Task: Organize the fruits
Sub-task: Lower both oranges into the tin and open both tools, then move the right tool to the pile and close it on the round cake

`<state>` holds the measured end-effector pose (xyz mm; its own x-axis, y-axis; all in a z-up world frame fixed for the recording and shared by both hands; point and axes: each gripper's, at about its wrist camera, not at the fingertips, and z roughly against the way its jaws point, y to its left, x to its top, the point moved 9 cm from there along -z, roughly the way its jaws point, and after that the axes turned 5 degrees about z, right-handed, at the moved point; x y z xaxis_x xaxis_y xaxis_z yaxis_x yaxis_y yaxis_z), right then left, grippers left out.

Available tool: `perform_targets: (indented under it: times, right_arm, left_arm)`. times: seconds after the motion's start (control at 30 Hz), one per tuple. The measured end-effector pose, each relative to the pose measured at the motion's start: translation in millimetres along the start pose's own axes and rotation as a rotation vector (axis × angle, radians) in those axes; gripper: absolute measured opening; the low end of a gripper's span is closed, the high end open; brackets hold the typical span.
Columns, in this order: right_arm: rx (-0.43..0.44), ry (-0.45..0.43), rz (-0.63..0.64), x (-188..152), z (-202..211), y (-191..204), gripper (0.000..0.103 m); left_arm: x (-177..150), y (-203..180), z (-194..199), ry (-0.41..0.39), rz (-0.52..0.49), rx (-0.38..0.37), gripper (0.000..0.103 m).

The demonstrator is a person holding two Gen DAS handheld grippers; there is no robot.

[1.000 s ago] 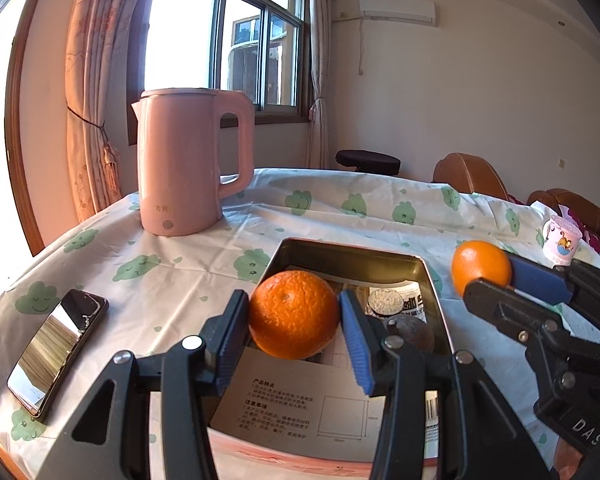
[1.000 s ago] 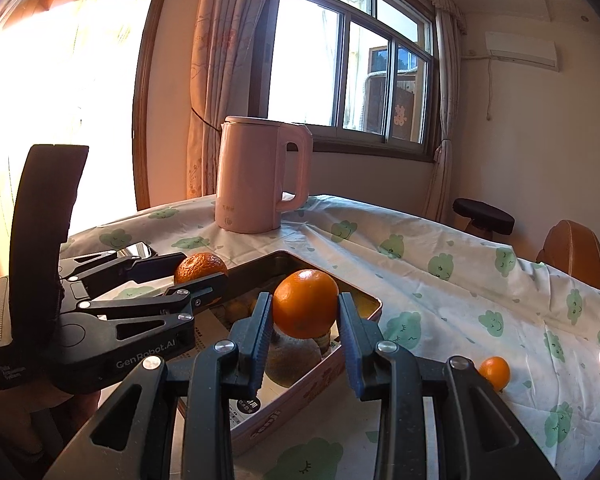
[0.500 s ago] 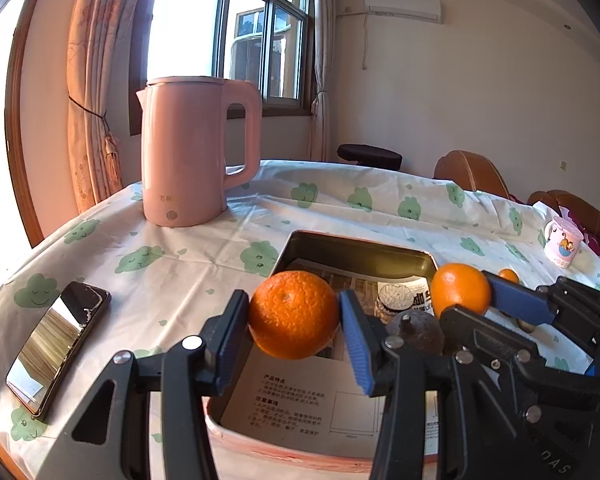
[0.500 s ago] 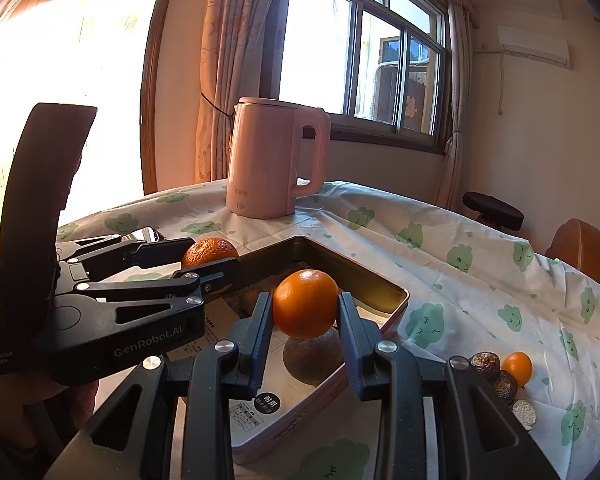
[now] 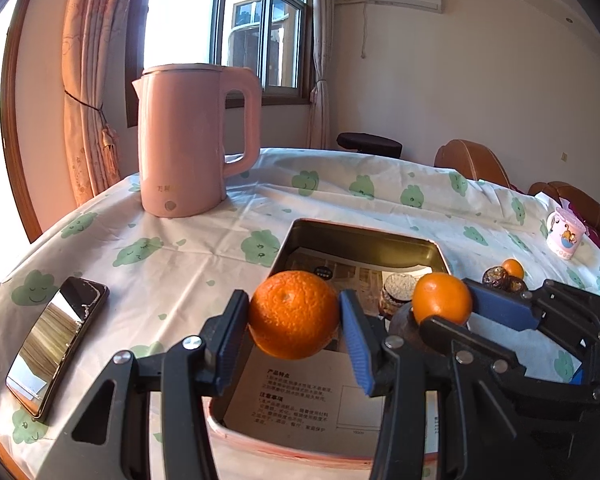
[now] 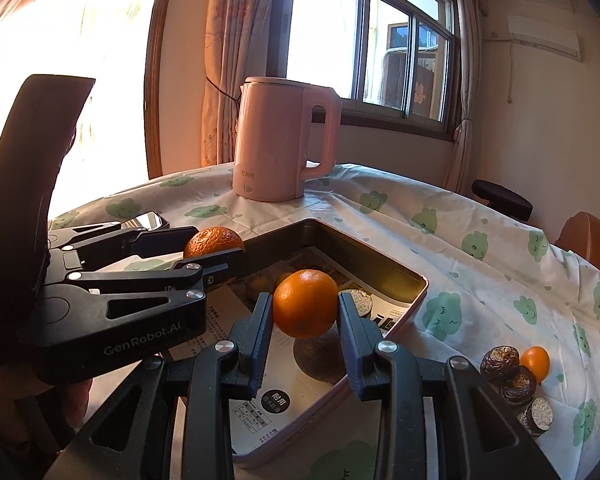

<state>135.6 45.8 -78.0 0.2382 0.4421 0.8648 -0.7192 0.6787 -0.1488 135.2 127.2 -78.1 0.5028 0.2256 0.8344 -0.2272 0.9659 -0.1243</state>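
Both grippers have swung nearer over the tin tray (image 5: 364,240) since a second ago, the pink kettle (image 5: 188,140) looming larger. Left gripper (image 5: 294,320) clamps a dimpled orange (image 5: 294,314), navel toward its camera; right gripper (image 6: 304,312) pinches a smoother orange (image 6: 305,303) above the tray. Only the left view shows the phone (image 5: 56,340) fully and the mug (image 5: 565,232); the right view shows the water chestnuts (image 6: 508,376) clearly.
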Motion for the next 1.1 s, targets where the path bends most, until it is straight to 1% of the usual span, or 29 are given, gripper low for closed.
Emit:
perform_targets:
  times: [0.13,0.27,0.37,0.4,0.43,0.47,0.5,0.57,0.73,0.87,0.97,1.07,1.1]
  right_arm:
    - [0.014,0.02,0.001,-1.0,-4.7,1.2,0.034]
    - [0.048,0.052,-0.018,-4.8,-11.9,0.6,0.034]
    - [0.076,0.071,-0.028,-7.3,-16.4,1.3,0.034]
    - [0.079,0.073,-0.028,-7.7,-16.7,2.0,0.035]
    - [0.076,0.076,-0.028,-8.1,-17.2,1.9,0.037]
    - [0.071,0.083,-0.026,-9.1,-18.3,2.0,0.048]
    - [0.073,0.087,-0.021,-9.4,-18.8,3.0,0.052]
    - [0.076,0.088,-0.008,-9.3,-18.3,5.8,0.054]
    - [0.044,0.078,0.015,-8.5,-14.7,7.2,0.056]
    - [0.036,0.059,-0.004,-7.4,-9.3,3.0,0.06]
    - [0.026,0.042,-0.016,-7.4,-2.2,-1.4,0.061]
    - [-0.002,0.03,-0.029,-7.3,8.1,-11.8,0.061]
    - [-0.013,0.025,-0.034,-7.6,13.9,-17.0,0.061]
  left_arm:
    - [-1.7,-0.7,-3.8,0.021,0.0,-0.005,0.049]
    - [-4.0,-0.1,-8.7,0.049,0.006,-0.009,0.048]
    - [-3.6,1.1,-7.7,0.043,0.009,-0.005,0.048]
    - [-3.7,1.5,-7.8,0.044,0.011,-0.006,0.05]
    - [-3.6,1.5,-7.7,0.044,0.012,-0.008,0.052]
    - [-3.5,0.5,-7.1,0.041,0.005,-0.007,0.056]
    - [-2.8,0.7,-6.1,0.034,0.003,0.001,0.057]
    - [-2.3,-1.2,-4.7,0.025,-0.007,0.0,0.059]
    - [-0.5,-1.3,-1.9,0.008,-0.007,-0.003,0.062]
    - [2.2,-0.2,3.1,-0.017,0.003,0.0,0.072]
    - [6.2,-1.3,9.9,-0.04,0.012,-0.005,0.073]
    - [11.9,-4.3,19.5,-0.069,0.021,-0.017,0.073]
    - [13.8,-5.4,22.6,-0.08,0.024,-0.017,0.076]
